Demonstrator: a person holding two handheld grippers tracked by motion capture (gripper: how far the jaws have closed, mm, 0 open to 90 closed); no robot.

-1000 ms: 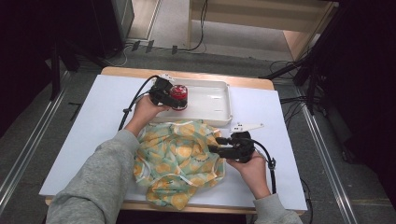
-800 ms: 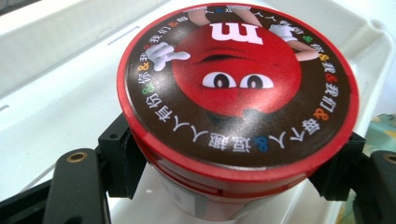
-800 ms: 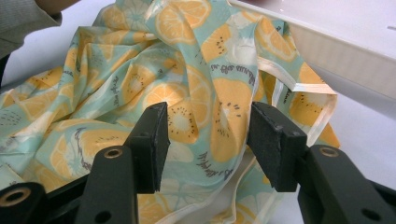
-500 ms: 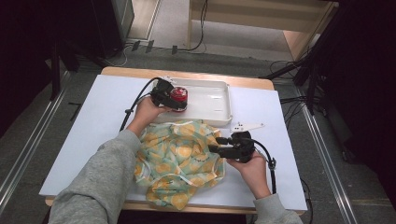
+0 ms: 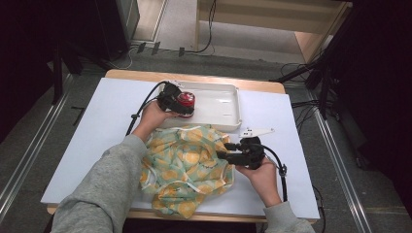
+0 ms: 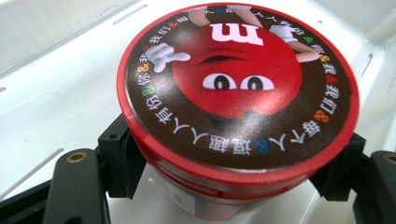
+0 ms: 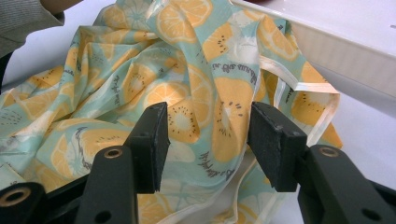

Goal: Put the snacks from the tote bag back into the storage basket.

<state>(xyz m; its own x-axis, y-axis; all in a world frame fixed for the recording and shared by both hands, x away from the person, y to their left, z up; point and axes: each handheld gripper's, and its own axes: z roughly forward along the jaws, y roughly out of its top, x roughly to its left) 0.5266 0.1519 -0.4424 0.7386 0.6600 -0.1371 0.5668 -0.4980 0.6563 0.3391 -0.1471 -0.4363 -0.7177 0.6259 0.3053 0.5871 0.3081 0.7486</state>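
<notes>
Sitting clamped between the left hand-held gripper [image 6: 224, 186] pads, red tin [image 6: 238, 93].

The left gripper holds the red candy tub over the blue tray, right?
Not quite: the tray is white, not blue, as the high view shows. The left gripper does hold the red tub over it.

I'm working in what looks like a lab or recording studio: my counter [image 5: 97, 145] is a white board on a wooden top, flanked by metal rails [image 5: 29, 160] on a grey floor [image 5: 48, 126], with cables [image 5: 160, 48] trailing past dark stands [image 5: 330, 73] and black surroundings.
</notes>
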